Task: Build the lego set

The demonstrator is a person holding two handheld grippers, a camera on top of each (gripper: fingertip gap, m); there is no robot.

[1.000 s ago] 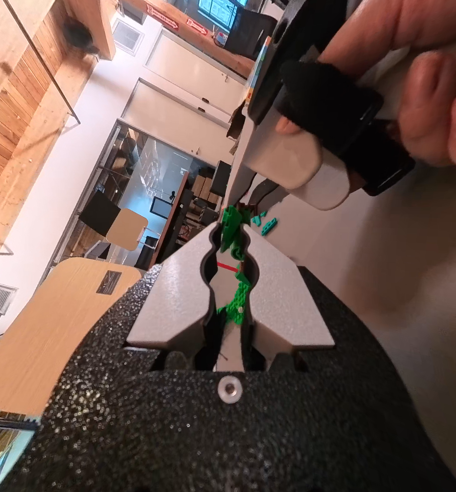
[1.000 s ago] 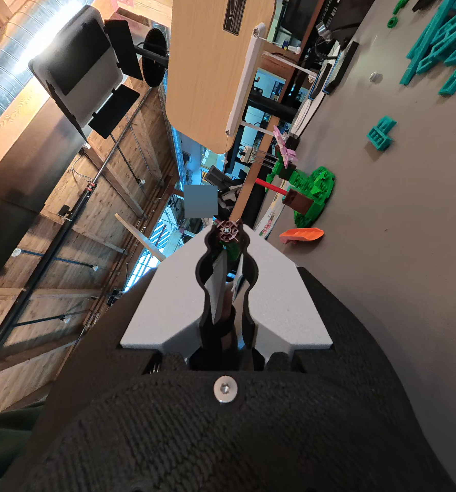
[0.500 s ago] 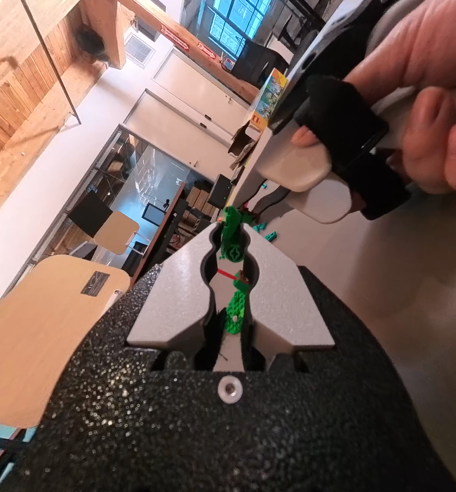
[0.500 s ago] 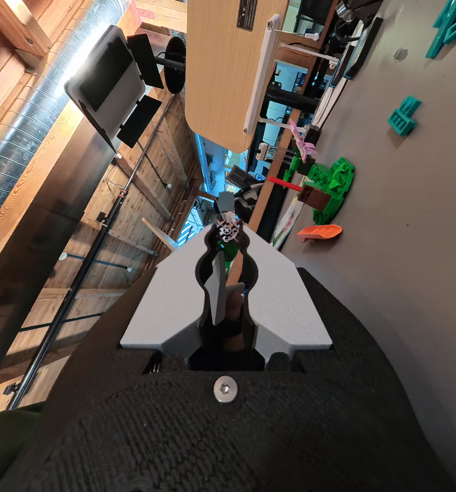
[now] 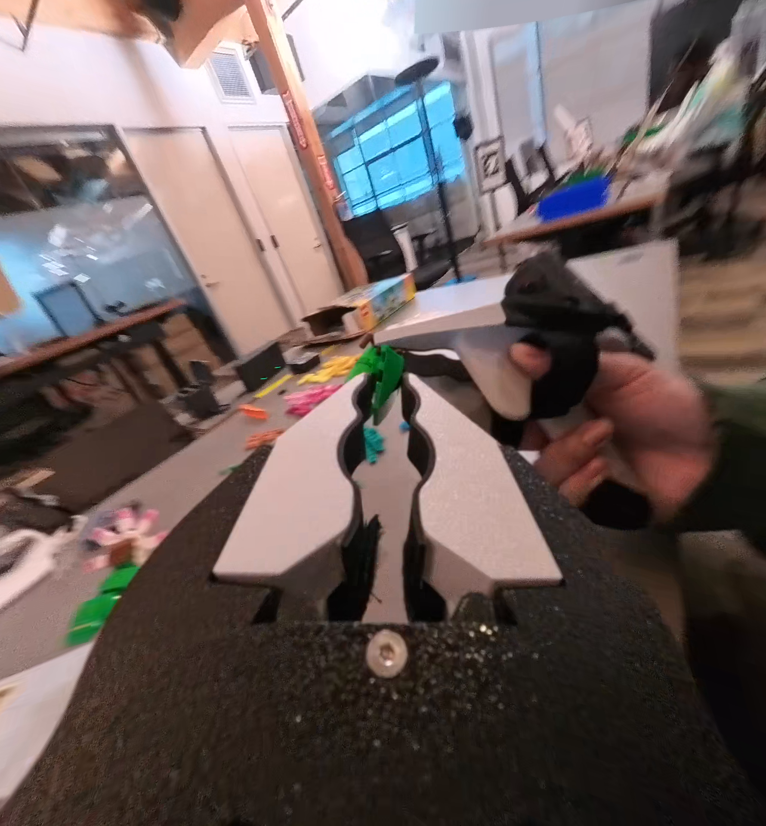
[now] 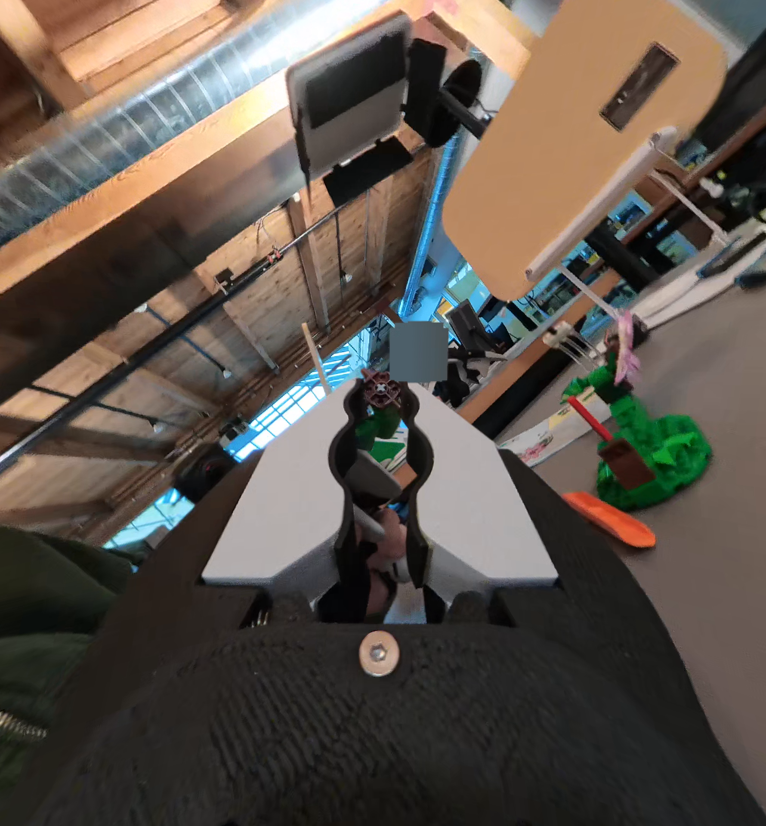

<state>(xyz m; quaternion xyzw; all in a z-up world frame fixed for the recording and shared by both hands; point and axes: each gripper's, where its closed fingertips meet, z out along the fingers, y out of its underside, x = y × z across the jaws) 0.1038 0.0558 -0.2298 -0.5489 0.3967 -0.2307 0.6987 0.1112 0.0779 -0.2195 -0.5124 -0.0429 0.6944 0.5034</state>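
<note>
Leaf piece stands upright, pinched by left hand-held gripper; right hand-held gripper clamps brown piece.

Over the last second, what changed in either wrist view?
The left gripper rolled from a steep tilt to near level, so the table now lies flat in its view with loose bricks beyond; that view is motion-blurred. The right gripper swung slightly, shifting the green base build rightward. Unchanged: left stays shut on the green leaf piece, right on the brown round piece, tips meeting.
</note>
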